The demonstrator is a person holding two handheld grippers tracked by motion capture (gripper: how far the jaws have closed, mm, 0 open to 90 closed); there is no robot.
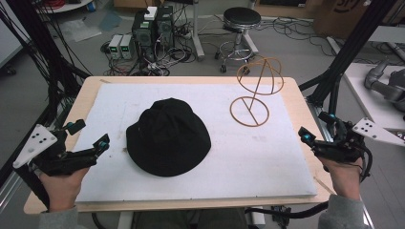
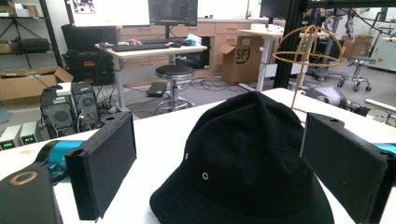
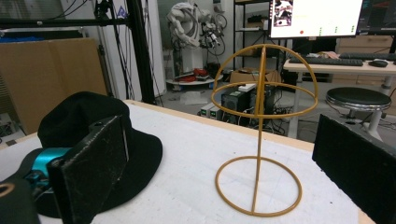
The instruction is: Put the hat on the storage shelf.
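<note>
A black bucket hat (image 1: 168, 136) lies crown-up in the middle of the white mat (image 1: 267, 162). A gold wire hat stand (image 1: 258, 90), a ring base with a post and a domed cage, rises at the mat's far right. My left gripper (image 1: 90, 133) hovers at the mat's left edge, open and pointing at the hat, a short gap away. In the left gripper view the hat (image 2: 247, 163) sits ahead between the open jaws of the left gripper (image 2: 219, 140). My right gripper (image 1: 317, 126) is held open off the table's right edge. In the right gripper view the stand (image 3: 259, 121) stands ahead of the right gripper (image 3: 219, 144), with the hat (image 3: 79, 116) to the left.
The wooden table (image 1: 296, 90) borders the mat. Black frame posts (image 1: 348, 43) flank both sides. On the floor behind are computer towers (image 1: 153, 26) with cables and a round stool (image 1: 241, 19). A grey robot arm (image 1: 387, 83) lies on a side table to the right.
</note>
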